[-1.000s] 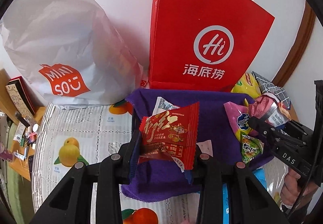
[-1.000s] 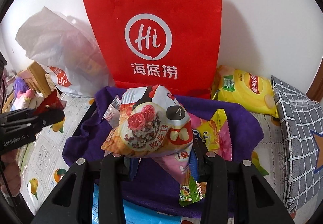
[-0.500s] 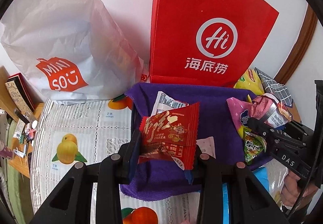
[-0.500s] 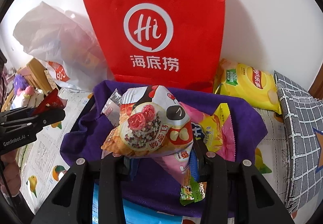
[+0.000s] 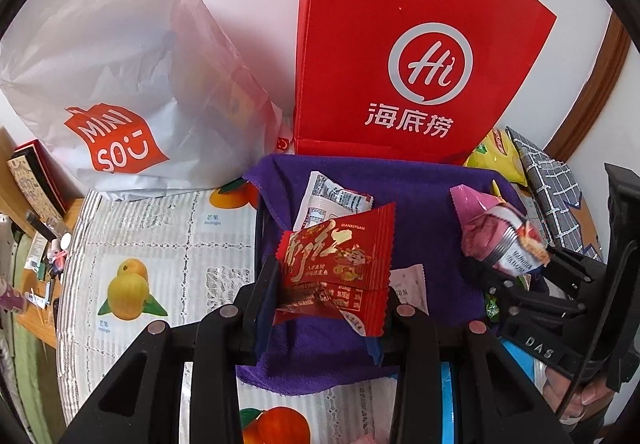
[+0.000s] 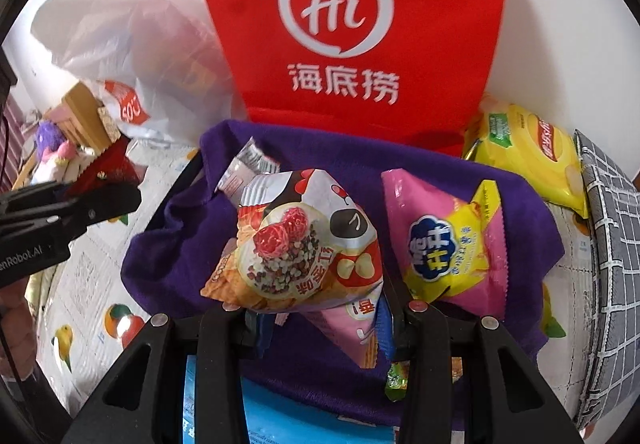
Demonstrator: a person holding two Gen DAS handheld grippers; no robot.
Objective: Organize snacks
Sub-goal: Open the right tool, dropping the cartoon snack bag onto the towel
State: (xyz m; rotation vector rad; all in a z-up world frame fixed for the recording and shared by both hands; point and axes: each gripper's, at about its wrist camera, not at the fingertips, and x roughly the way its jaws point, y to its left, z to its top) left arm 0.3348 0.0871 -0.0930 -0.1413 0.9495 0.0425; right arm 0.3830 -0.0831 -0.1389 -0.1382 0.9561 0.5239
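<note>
A: What is the left gripper holding?
B: Its fingers are gripping a red packet over the purple cloth.
A: The right gripper?
B: Clamping a snack bag before the red "Hi" bag.

The left tool points steeply down, its jaws clamped on a red packet. The right tool, at its three o'clock, tilts down likewise, jaws pinching a snack bag. A hand grips its handle.
</note>
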